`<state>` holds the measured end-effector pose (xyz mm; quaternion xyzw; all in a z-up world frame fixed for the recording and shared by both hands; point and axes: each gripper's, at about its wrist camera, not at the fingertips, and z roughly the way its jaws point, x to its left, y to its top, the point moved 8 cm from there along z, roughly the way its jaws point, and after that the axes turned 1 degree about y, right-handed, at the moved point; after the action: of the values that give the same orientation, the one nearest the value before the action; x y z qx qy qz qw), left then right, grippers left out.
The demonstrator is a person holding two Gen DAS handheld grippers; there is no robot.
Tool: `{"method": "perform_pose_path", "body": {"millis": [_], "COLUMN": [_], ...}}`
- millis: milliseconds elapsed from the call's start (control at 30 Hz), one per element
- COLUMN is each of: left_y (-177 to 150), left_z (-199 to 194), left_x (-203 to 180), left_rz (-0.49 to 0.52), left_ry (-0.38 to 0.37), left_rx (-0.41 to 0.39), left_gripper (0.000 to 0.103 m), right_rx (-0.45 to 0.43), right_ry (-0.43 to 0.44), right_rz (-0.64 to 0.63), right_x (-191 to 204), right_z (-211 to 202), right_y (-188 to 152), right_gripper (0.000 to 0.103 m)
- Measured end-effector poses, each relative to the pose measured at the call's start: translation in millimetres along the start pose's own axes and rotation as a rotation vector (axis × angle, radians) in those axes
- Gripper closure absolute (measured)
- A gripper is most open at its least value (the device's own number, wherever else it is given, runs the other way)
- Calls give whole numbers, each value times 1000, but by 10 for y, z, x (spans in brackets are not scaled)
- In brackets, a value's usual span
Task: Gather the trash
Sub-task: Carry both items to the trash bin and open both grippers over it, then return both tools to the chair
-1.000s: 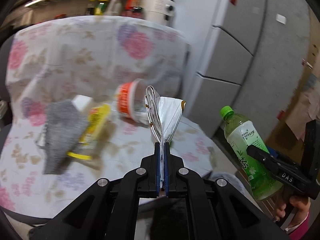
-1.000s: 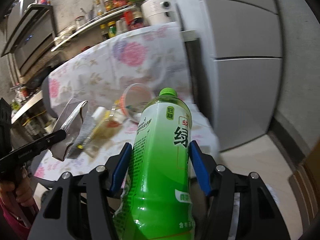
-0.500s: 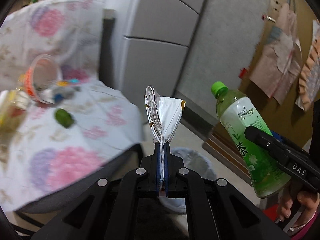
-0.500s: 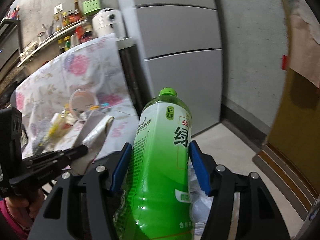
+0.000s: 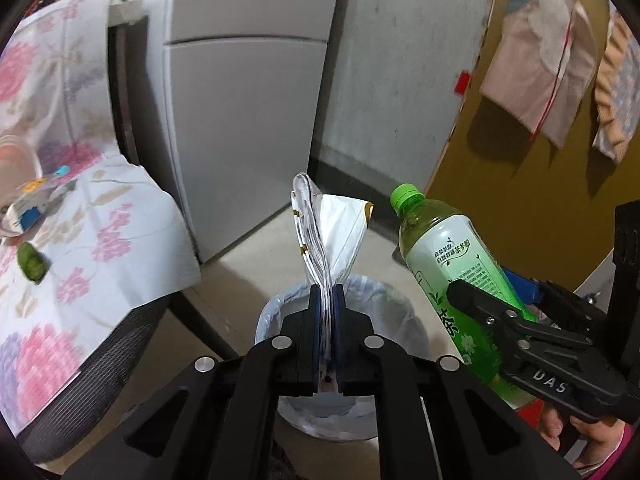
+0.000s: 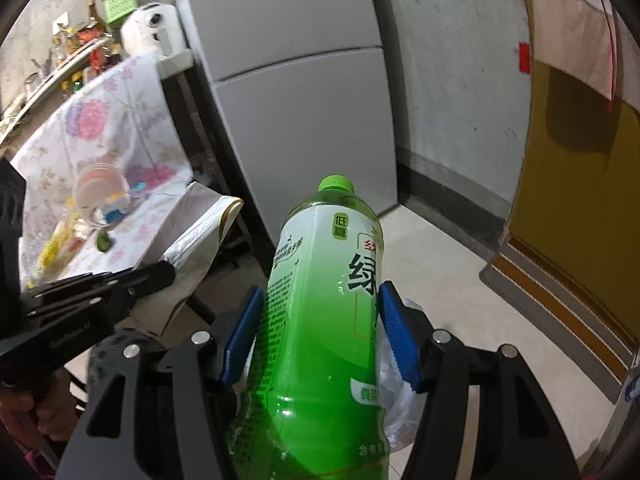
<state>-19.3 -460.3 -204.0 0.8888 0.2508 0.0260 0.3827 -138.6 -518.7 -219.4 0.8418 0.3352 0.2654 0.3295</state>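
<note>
My left gripper (image 5: 327, 292) is shut on a silver foil wrapper (image 5: 332, 232), held upright above a round trash bin (image 5: 404, 320) lined with a white bag on the floor. The wrapper (image 6: 188, 248) and left gripper (image 6: 160, 276) also show in the right wrist view. My right gripper (image 6: 320, 308) is shut on a green tea bottle (image 6: 324, 320) with a green cap, just right of the bin. The bottle (image 5: 452, 264) and right gripper (image 5: 480, 300) show in the left wrist view. A bit of the bin liner (image 6: 396, 400) shows behind the bottle.
A table with a floral cloth (image 5: 120, 216) stands at the left with a plastic cup (image 6: 100, 196), a green scrap (image 5: 30, 262) and other litter on it. A grey fridge (image 5: 240, 100) stands behind. A yellow door (image 6: 580, 200) is at the right.
Both grippers swung right, away from the table, and now hang over the trash bin on the floor. Both still hold their items.
</note>
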Motion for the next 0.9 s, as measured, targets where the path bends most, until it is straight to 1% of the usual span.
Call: {"method": "perform_pose_path", "body": {"millis": [67,100,133,167,200,233,367,467,533,633,700,733,767,800,833,900], "left_y": [27,40,51,59,67,75,66,103,120,138,147,138,113,96,63,-1], "left_z": [138,188,242,272,287,282,226,101,-33,-274,-435,-531,-639,-705,-806,-973], "left_x": [0,0,3,7,21,44,114,217,310,489,602,685,767,820,913,1077], "left_rz": [3,6,10,10,9,6,-10,-43,-57,-78,-98,-108,-124,-132,-148,-178], "left_ry": [1,3,7,9,14,19,21,41,71,115,141,166,176,185,207,232], "left_rx": [17,23,30,31,29,15,4,-17,-35,-70,-93,-101,-106,-111,-114,-112], "left_gripper": [92,84,67,56,36,33,33,33,33,33,33,33,33,33,33,33], "right_rx": [2,13,25,34,47,57,45,-6,-63,-118,-123,-122,-118,-120,-122,-115], "right_ry": [-10,-23,-31,-42,-49,-57,-61,-74,-70,-24,-8,10,45,89,108,134], "right_rz": [19,22,26,31,30,28,37,31,13,-28,-51,-56,-55,-58,-69,-114], "right_x": [-73,-119,-165,-203,-235,-252,-287,-274,-181,54,216,298,399,538,652,915], "right_z": [115,206,281,341,390,418,298,74,-159,-421,-526,-567,-610,-665,-705,-751], "right_y": [-15,-36,-56,-78,-111,-135,-120,13,161,354,447,470,485,503,518,526], "right_gripper": [43,43,43,43,42,38,38,38,38,38,38,38,38,45,51,51]}}
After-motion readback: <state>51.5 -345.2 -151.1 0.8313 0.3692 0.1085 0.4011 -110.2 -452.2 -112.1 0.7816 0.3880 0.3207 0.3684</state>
